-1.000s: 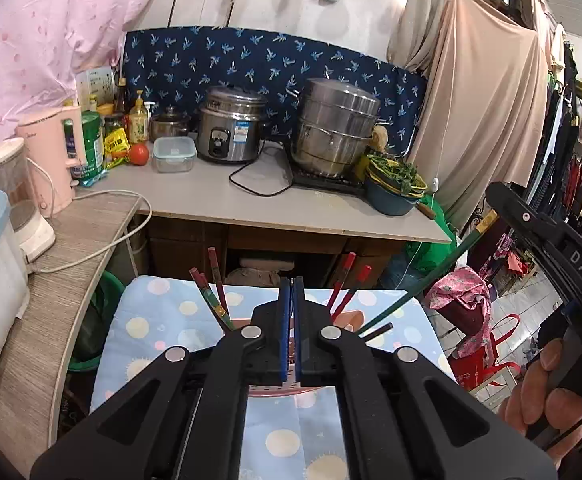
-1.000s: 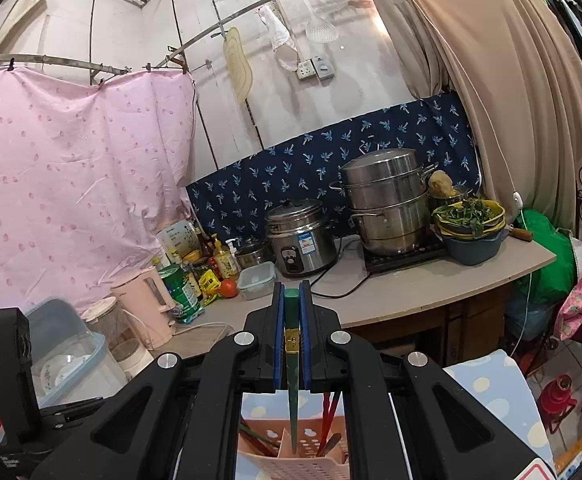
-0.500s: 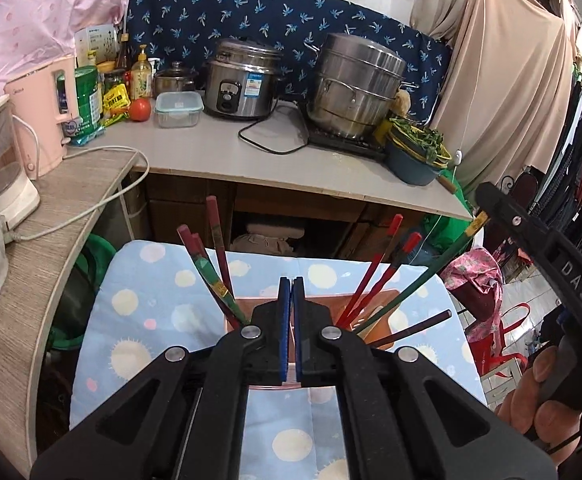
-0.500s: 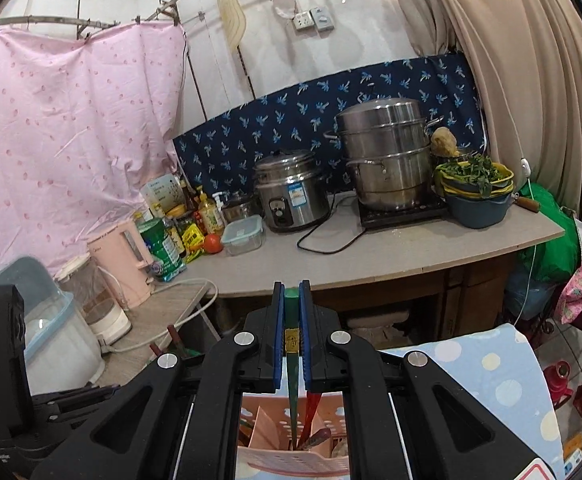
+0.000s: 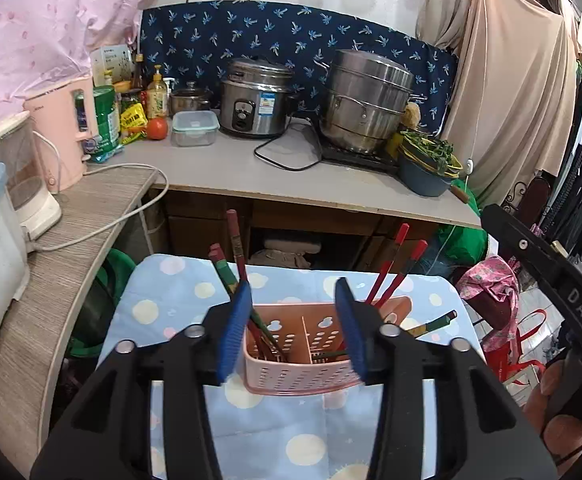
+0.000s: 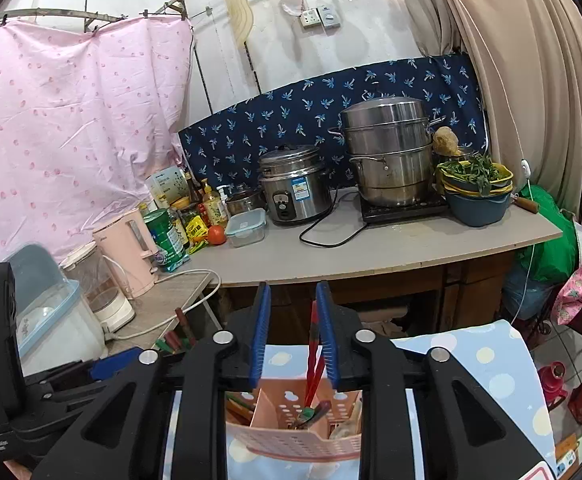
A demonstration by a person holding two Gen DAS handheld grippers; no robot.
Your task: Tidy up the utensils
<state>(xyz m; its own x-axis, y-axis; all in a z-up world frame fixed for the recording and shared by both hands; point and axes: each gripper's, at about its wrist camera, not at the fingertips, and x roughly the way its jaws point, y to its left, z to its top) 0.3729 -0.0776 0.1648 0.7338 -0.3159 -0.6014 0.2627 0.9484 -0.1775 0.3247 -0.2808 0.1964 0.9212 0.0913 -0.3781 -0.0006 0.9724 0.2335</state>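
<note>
On a small table [image 5: 171,300] covered with a pale blue cloth dotted in white and yellow stands a pink perforated utensil holder [image 5: 299,354], divided into compartments. Seen from the left wrist camera, the left claw [image 5: 293,328] is spread wide, its two blue-padded fingers [image 5: 233,328] framing the holder on either side without touching it, and it grips nothing. Several dark red and green chopsticks [image 5: 227,268] lean out of the holder's left compartment, angled up and to the left. Two bright red chopsticks [image 5: 397,266] rise from the right compartment, tilted to the right, and a green chopstick [image 5: 435,324] lies lower, poking out to the right over the rim. At the far right edge of this view the black body of the other tool and part of the person's right hand [image 5: 559,404] are visible. From the right wrist camera, the right claw [image 6: 293,336] is also parted, holding nothing, and hangs just above the holder [image 6: 291,432]; the red chopsticks [image 6: 313,356] stand in the gap between its blue pads. Behind the small table runs a long grey kitchen counter carrying a silver rice cooker [image 5: 257,98], a tall stacked steel steamer pot [image 5: 365,100], a blue bowl of leafy greens [image 5: 427,166], a clear lidded food box [image 5: 194,128], a tomato [image 5: 157,128] and a pink electric kettle [image 5: 61,128].
</note>
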